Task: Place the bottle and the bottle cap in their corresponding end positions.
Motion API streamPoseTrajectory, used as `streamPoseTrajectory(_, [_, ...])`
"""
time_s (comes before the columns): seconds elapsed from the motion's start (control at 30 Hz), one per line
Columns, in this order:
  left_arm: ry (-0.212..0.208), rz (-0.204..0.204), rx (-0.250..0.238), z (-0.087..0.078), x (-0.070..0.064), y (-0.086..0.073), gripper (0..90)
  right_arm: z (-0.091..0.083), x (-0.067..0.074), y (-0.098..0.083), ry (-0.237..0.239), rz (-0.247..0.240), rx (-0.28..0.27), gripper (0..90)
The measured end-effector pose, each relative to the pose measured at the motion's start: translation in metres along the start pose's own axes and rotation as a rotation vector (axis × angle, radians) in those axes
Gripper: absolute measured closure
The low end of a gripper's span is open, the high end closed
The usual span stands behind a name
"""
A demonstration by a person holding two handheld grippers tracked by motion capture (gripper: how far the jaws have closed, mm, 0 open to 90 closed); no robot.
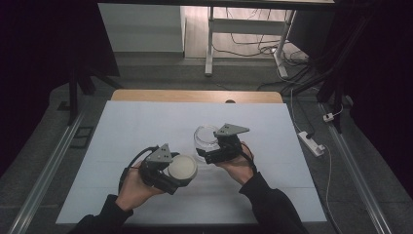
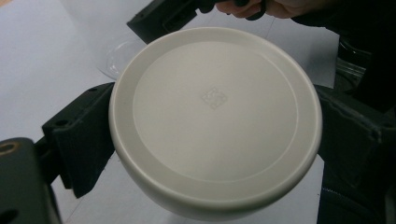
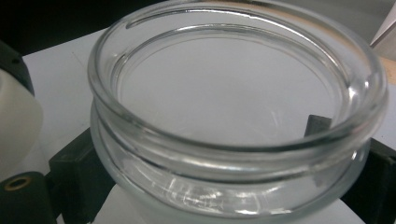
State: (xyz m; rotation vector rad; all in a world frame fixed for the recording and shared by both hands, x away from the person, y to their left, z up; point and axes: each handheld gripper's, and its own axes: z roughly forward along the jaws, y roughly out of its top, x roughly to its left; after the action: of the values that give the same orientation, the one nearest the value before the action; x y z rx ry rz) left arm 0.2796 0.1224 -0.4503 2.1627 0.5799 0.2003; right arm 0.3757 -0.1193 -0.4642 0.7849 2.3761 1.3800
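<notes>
at a table covered in a pale sheet [image 1: 146, 126], a person worked with a gripper in each hand. the left gripper [image 1: 168, 171] sat at about 7 o'clock from the middle of the sheet, its two black jaws clamped on opposite edges of a round cream lid [image 1: 182, 167], which it held off the surface with the flat face turned up. in the left gripper view the lid [image 2: 215, 119] spanned the whole gap between the jaws, a small square mark at its centre and a raised ring near its rim. the right gripper [image 1: 209, 152], at roughly 5 o'clock from the sheet's middle, was closed on a clear glass jar [image 1: 206, 137], which lay at the gripper's 11 o'clock in the high view. in the right gripper view the glass jar [image 3: 233, 116] stood open-mouthed between the jaws, one jaw pressed to each side below its thick rim, with the pale sheet visible through its base. the lid and the jar were near each other but apart, the lid at the jar's 7 o'clock. dark sleeves [image 1: 272, 204] came in from 6 o'clock.
</notes>
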Motion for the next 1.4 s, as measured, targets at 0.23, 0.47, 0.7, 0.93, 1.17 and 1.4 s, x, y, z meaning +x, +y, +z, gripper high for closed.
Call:
streamPoseTrajectory(0.23, [0.000, 0.007, 0.007, 0.007, 0.000, -0.002, 8.0, 0.006, -0.003, 0.002, -0.004, -0.003, 0.005, 6.5])
streamPoseTrajectory(0.47, [0.001, 0.011, 0.012, 0.017, 0.001, -0.006, 8.0, 0.012, -0.007, 0.005, -0.009, -0.003, 0.006, 6.5])
streamPoseTrajectory(0.7, [-0.004, 0.010, 0.009, 0.025, 0.002, -0.008, 8.0, 0.021, -0.010, 0.008, -0.009, -0.004, 0.011, 6.5])
streamPoseTrajectory(0.93, [-0.002, 0.018, 0.006, 0.034, 0.002, -0.011, 7.9, 0.030, -0.014, 0.011, -0.010, -0.002, 0.013, 6.5])
streamPoseTrajectory(1.17, [-0.001, 0.021, 0.017, 0.047, 0.005, -0.015, 7.9, 0.039, -0.021, 0.014, -0.020, 0.001, 0.015, 6.5])
streamPoseTrajectory(1.4, [-0.007, 0.014, 0.015, 0.057, 0.008, -0.019, 8.0, 0.047, -0.027, 0.016, -0.029, 0.003, 0.016, 6.5])
